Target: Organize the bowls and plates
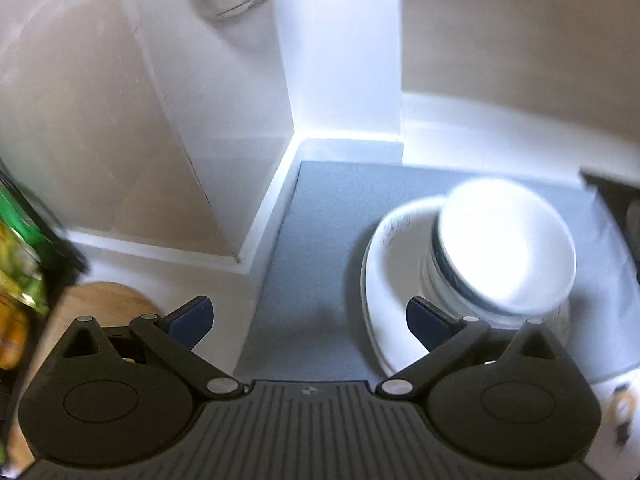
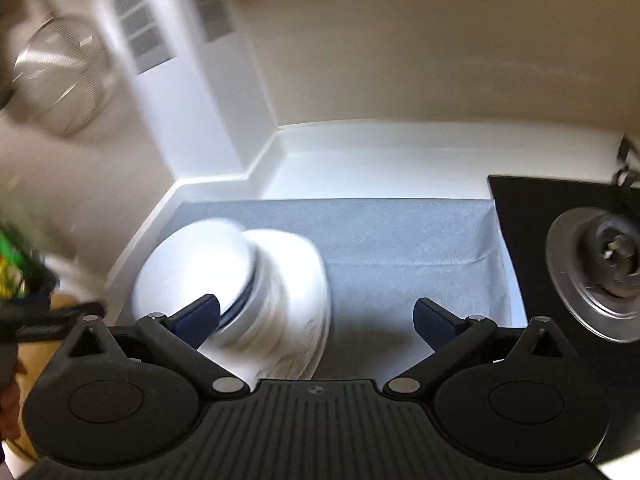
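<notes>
A stack of white bowls (image 1: 504,248) sits on a large white plate (image 1: 396,264) on a grey mat (image 1: 320,240). The top bowl has a dark rim line. My left gripper (image 1: 310,318) is open and empty, above the mat just left of the stack; its right finger is near the plate's edge. In the right wrist view the same stack of bowls (image 2: 200,264) and plate (image 2: 296,280) lie at the lower left. My right gripper (image 2: 318,320) is open and empty; its left finger overlaps the stack. Both views are motion-blurred.
The white counter meets a wall corner (image 1: 296,136) behind the mat. A metal mesh bowl (image 2: 60,76) hangs at upper left. A black hob with a gas burner (image 2: 604,272) lies to the right. A wooden board (image 1: 96,304) and green packaging (image 1: 20,248) are at left.
</notes>
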Available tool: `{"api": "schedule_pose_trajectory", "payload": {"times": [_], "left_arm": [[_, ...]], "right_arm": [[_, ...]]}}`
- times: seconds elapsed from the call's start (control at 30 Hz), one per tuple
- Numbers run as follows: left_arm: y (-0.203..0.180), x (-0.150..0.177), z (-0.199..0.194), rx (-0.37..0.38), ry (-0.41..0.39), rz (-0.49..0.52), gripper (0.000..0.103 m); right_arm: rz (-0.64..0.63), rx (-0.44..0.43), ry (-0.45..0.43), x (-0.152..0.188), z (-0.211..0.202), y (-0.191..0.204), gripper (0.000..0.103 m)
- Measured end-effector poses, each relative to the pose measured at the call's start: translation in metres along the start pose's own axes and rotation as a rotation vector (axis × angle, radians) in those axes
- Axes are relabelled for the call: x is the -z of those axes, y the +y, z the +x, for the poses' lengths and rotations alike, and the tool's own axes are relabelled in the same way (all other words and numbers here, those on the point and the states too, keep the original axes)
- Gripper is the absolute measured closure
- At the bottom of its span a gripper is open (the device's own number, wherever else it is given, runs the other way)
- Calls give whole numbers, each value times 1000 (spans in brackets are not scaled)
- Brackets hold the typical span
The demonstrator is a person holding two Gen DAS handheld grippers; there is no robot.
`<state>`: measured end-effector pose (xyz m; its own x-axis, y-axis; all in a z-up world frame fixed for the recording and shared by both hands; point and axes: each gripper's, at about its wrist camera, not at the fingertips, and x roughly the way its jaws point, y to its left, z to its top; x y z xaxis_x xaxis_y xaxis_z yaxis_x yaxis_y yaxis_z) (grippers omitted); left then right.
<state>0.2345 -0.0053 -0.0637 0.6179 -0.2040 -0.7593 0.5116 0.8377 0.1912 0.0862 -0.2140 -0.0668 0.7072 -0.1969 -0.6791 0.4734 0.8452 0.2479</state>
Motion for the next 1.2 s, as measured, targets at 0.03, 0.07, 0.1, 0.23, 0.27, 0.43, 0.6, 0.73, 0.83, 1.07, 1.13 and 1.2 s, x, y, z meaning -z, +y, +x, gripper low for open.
{"api": "schedule_pose_trajectory", "payload": {"times": [0.03,0.07,0.1,0.23,0.27,0.43,0.6,0.73,0.83,1.07,1.13,1.2], "left_arm": [[-8,-1,-3,-5,28,35,0],[-12,-1,-6,-6,49,56,0],[-15,1,-12,-3,61,74,0],[-22,11,-26,29,8,99,0],[-21,12,-29,51,1,90,0],[-18,28,-46,101,-3,29,0],[-26,32,-53,108,-17,38,0],[-29,36,-57,67,-21,12,0],[-31,37,-56,71,-12,26,0],[-29,36,-57,82,-14,17,0],[-28,37,-54,92,-4,13,0],[-28,37,-52,94,5,12,0]], "right_arm": [[-7,2,-1,4,-6,8,1],[-12,5,-1,8,-11,16,1],[-20,13,2,11,-13,24,1],[-95,21,37,28,-18,47,1],[-109,32,40,31,-19,50,1],[-114,81,44,37,-22,55,1],[-129,82,30,44,-37,52,1],[-138,71,32,45,-38,53,1],[-139,64,35,45,-37,52,1],[-148,49,39,45,-33,54,1],[-151,48,39,45,-32,54,1],[-152,48,38,45,-32,55,1]]}}
